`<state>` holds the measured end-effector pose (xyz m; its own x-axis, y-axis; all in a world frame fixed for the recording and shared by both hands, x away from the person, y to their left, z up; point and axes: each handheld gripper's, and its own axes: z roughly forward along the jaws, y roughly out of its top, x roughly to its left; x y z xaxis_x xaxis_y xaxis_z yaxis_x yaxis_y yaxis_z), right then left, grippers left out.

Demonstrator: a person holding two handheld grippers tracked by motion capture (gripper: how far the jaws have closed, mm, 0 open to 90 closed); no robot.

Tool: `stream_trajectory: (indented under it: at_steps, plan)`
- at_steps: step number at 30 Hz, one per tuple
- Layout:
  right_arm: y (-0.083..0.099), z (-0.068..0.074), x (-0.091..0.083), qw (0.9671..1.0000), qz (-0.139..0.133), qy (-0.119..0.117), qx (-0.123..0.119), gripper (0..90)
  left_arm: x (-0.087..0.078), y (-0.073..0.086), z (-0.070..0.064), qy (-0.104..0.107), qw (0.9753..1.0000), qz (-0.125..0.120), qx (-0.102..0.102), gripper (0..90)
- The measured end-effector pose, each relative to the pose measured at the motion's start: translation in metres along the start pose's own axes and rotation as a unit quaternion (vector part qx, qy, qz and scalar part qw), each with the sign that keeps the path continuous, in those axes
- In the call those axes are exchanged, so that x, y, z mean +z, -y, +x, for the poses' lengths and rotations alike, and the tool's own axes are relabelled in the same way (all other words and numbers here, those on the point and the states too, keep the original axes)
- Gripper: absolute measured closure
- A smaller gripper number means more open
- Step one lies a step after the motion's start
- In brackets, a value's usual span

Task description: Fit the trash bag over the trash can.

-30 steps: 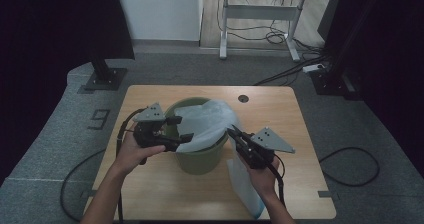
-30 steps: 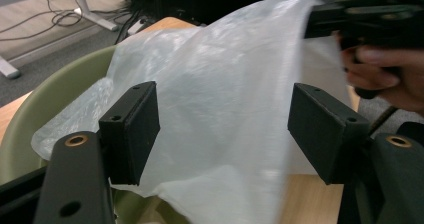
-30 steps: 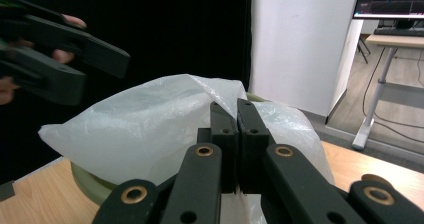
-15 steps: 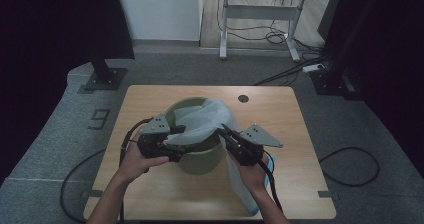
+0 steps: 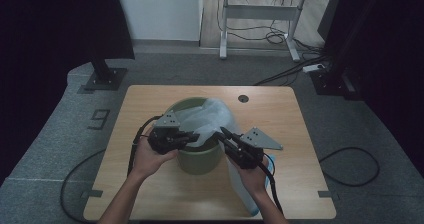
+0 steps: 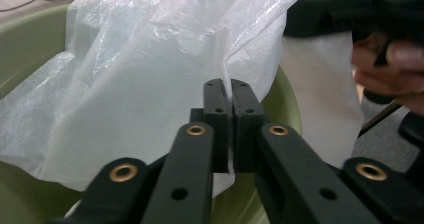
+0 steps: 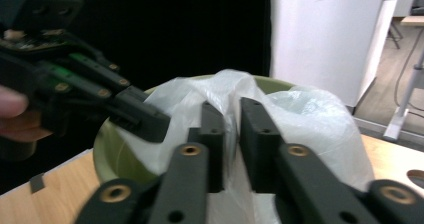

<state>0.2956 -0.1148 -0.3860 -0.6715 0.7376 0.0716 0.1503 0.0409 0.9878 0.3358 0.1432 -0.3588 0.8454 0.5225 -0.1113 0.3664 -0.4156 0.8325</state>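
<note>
A pale green round bin (image 5: 200, 160) stands mid-table with a thin white plastic bag (image 5: 210, 116) bunched in its mouth and trailing down its right side. My left gripper (image 5: 192, 138) comes in over the front-left rim, jaws pressed together on a fold of the bag (image 6: 150, 59), with the bin's wall (image 6: 30, 39) behind. From the front right, my right gripper (image 5: 223, 132) pinches the bag (image 7: 300, 114) too; a narrow gap between its jaws (image 7: 234, 109) is packed with film. The two tips sit close together above the rim (image 7: 107, 154).
The wooden table (image 5: 150, 104) has a cable hole (image 5: 243, 98) at the back right. Cables trail off its front corners. A black stand base (image 5: 102, 78) and a desk frame (image 5: 260, 14) stand on the grey floor beyond.
Both grippers have drawn inward toward each other over the bin's front rim, gathering the bag between them. The bin has stayed put.
</note>
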Motion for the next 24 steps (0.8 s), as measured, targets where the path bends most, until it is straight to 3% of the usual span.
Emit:
stream_trajectory:
  at_steps: [2,3,4,5,8,9,10,12,16,17,24]
  plan:
    - [0.004,0.001,-0.003,1.0000,-0.002,0.001,-0.001,58.6,-0.001,0.000,0.002,-0.012,0.9999,-0.007,-0.010,89.3]
    - [0.004,0.001,-0.003,1.0000,-0.002,0.001,-0.001,58.6,-0.001,0.000,0.002,-0.012,0.9999,-0.007,-0.010,89.4]
    - [0.007,0.002,-0.007,1.0000,-0.004,0.003,0.001,52.8,-0.002,0.000,0.003,-0.017,0.9997,-0.009,-0.012,89.4]
    - [0.014,0.006,-0.016,0.9997,-0.010,0.020,0.000,41.2,-0.003,0.000,0.004,-0.019,0.9997,-0.011,-0.012,89.4]
    - [0.029,0.013,-0.034,0.9981,-0.023,0.057,-0.001,33.1,-0.005,0.003,0.007,-0.027,0.9993,-0.014,-0.024,89.4]
    - [0.029,0.013,-0.034,0.9981,-0.023,0.057,-0.001,33.1,-0.005,0.003,0.007,-0.027,0.9993,-0.014,-0.024,89.4]
    - [0.040,0.016,-0.044,0.9981,-0.021,0.056,0.015,29.0,-0.005,0.004,0.008,-0.030,0.9991,-0.014,-0.027,89.4]
    - [0.052,0.021,-0.051,0.9975,-0.016,0.068,0.011,27.4,-0.005,0.004,0.009,-0.035,0.9985,-0.018,-0.040,89.4]
    - [0.070,0.027,-0.058,0.9958,-0.011,0.091,0.004,27.1,-0.005,0.003,0.011,-0.032,0.9982,-0.021,-0.045,89.2]
    - [0.081,0.027,-0.060,0.9949,-0.003,0.100,0.009,27.7,-0.005,0.003,0.012,-0.032,0.9982,-0.021,-0.045,89.1]
    - [0.107,0.015,-0.064,0.9920,0.019,0.120,0.035,33.0,-0.008,0.003,0.017,-0.033,0.9978,-0.025,-0.051,89.1]
